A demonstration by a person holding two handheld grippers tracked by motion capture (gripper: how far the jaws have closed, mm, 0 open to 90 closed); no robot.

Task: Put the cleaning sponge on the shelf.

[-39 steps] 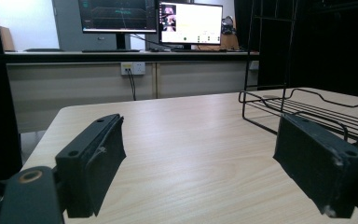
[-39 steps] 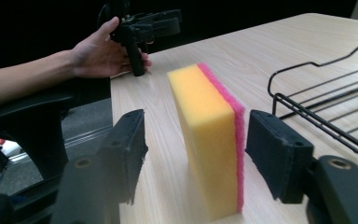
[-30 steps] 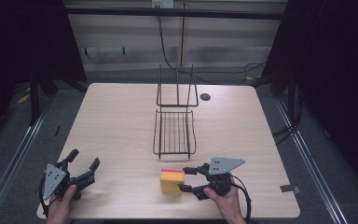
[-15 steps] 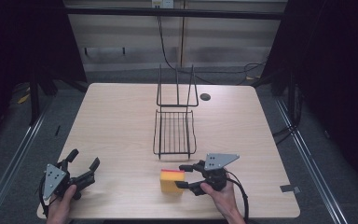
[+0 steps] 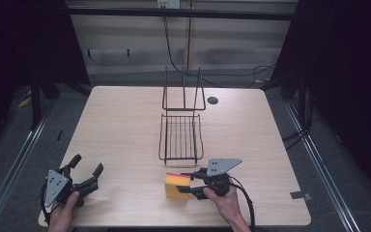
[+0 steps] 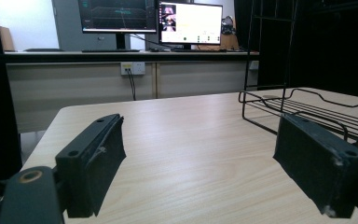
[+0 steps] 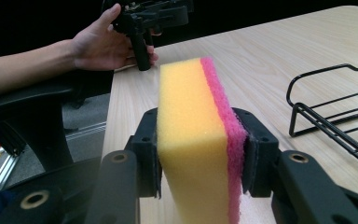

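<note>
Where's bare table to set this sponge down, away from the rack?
Bare wood spans the table left of the wire rack, up to the left gripper. Another bare patch lies right of the rack, below the round hole. It is crowded where the right gripper clamps the sponge, just below the rack.

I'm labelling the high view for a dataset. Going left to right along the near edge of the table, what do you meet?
left gripper → sponge → right gripper, shut on the sponge → small grey tab near the table's right edge.
</note>
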